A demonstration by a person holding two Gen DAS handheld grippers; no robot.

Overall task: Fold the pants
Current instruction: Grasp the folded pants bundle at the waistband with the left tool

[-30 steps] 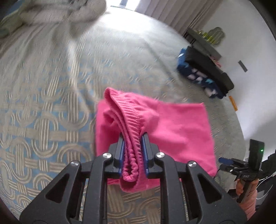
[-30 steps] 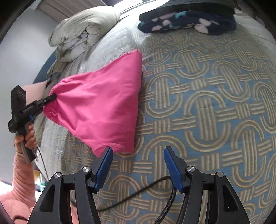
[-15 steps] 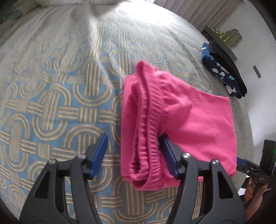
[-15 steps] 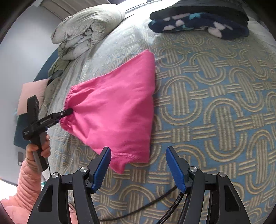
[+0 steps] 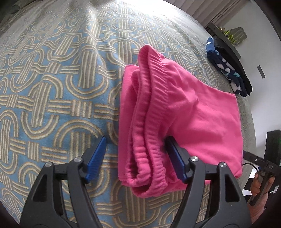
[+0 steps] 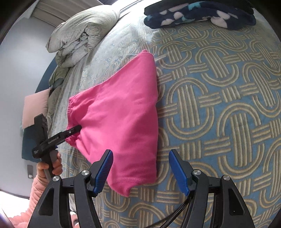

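The pink pants lie folded in a compact stack on the patterned bedspread, elastic waistband end toward the left wrist view. My left gripper is open, its jaws spread either side of the waistband, the right pad touching the cloth. In the right wrist view the pants lie flat, hem corner nearest. My right gripper is open and empty just above that hem corner. The left gripper also shows in the right wrist view, at the waistband.
A dark blue spotted fleece bundle lies at the far edge of the bed, also seen in the left wrist view. A rumpled grey quilt is piled at the bed's far left. The bedspread spreads right of the pants.
My left gripper opened and let go of the waistband, and the pants settled onto the bed. My right gripper stayed open and moved slightly closer to the hem.
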